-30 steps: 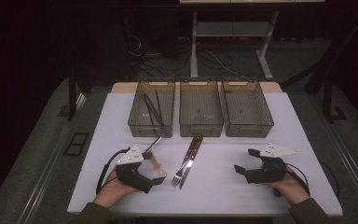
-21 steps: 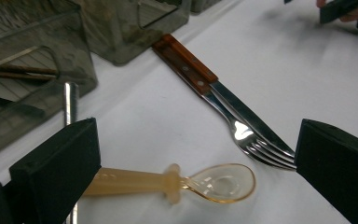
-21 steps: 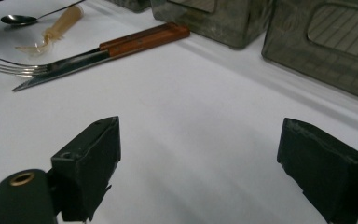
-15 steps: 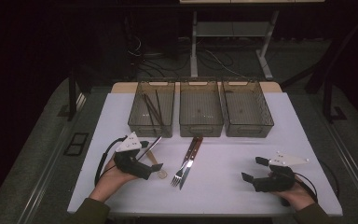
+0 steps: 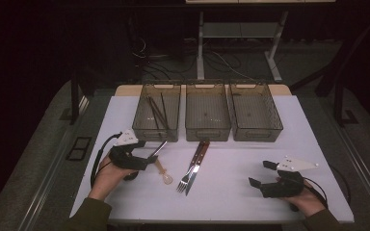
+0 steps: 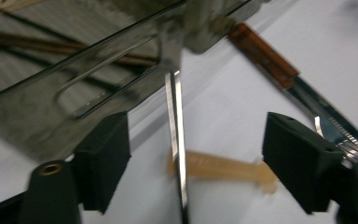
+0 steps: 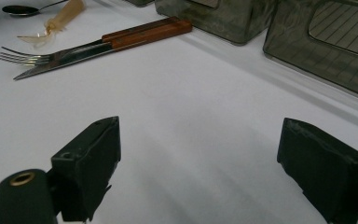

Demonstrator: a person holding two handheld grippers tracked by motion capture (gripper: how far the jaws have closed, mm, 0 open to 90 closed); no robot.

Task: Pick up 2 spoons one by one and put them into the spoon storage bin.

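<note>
Left claw (image 6: 182,163), jaws just closing around the metal spoon handle (image 6: 176,140) without pinching yet, needed centring before squeezing.

So the high view sits above the near edge of the white table (image 5: 250,202), looking forward and down at all of it. The left gripper view rides low and close, facing the left bin (image 6: 74,93). The right gripper view skims the tabletop, looking far-left. Both gripper views catch the wooden-handled knife (image 7: 121,39).
</note>
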